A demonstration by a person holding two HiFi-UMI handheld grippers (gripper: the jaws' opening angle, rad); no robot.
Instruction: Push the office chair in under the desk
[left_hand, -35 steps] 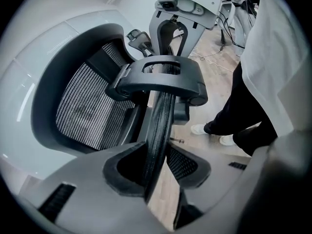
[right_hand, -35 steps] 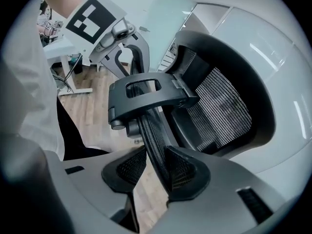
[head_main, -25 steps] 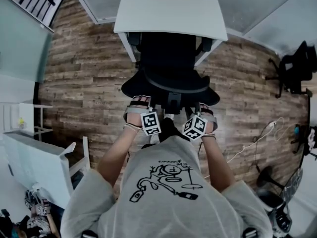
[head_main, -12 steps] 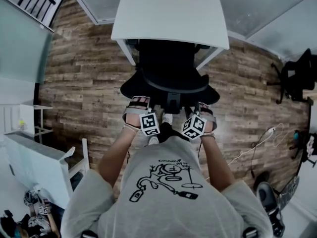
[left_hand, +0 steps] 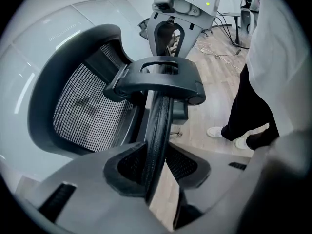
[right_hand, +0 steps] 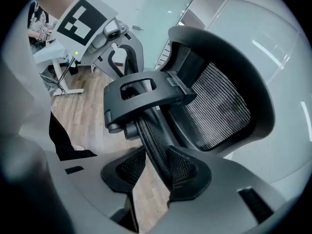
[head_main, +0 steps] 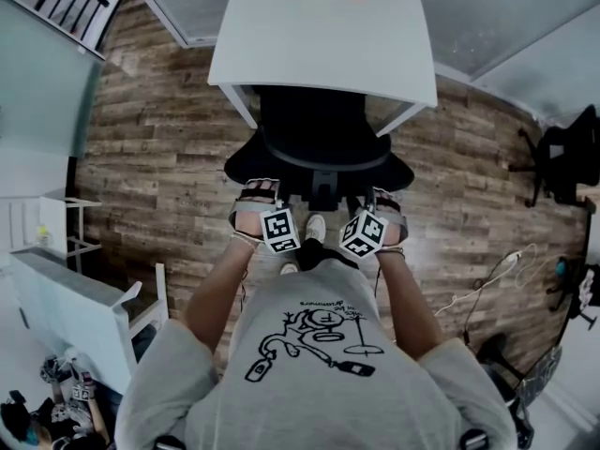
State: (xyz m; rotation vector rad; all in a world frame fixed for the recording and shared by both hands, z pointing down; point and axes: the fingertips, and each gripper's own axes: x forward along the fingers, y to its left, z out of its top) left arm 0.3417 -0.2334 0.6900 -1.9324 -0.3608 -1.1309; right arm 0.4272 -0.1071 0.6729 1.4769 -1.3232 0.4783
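Note:
The black mesh office chair [head_main: 319, 129] stands with its seat tucked under the white desk [head_main: 323, 36]; only its backrest and headrest show in the head view. My left gripper [head_main: 261, 193] grips the left side of the backrest; in the left gripper view the backrest rim [left_hand: 158, 130] runs between the pads [left_hand: 127, 167], which press on it. My right gripper [head_main: 382, 200] is at the right side. Its jaws are opening: the rim [right_hand: 153, 147] lies against one pad [right_hand: 187, 172], with a gap to the other.
The person's shoes [head_main: 314, 228] stand right behind the chair on the wood floor. Another black chair [head_main: 562, 157] is at the far right, a white cable [head_main: 478, 284] lies on the floor, white furniture [head_main: 66, 298] sits at the left. Glass walls stand behind the desk.
The chair has slid farther under the desk, so less of the seat shows. Both grippers and the person have moved forward with it.

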